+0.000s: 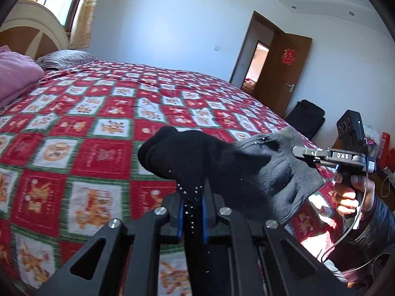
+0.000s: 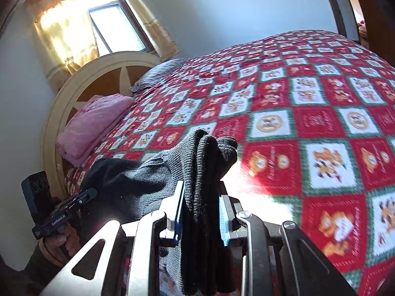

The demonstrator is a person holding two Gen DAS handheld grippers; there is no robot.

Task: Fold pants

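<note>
Both tongs, the left tongs [image 1: 192, 212] and the right tongs [image 2: 201, 212], are clamping bunched ends of the dark knit pants [image 1: 246, 170], stretching them in the air between them above the bed [image 1: 98, 128], so laying flat and folding probably lie ahead.

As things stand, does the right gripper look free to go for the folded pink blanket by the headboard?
Probably not: the right gripper is shut on the dark pants, which the left gripper also holds. The pink blanket lies far off.
</note>
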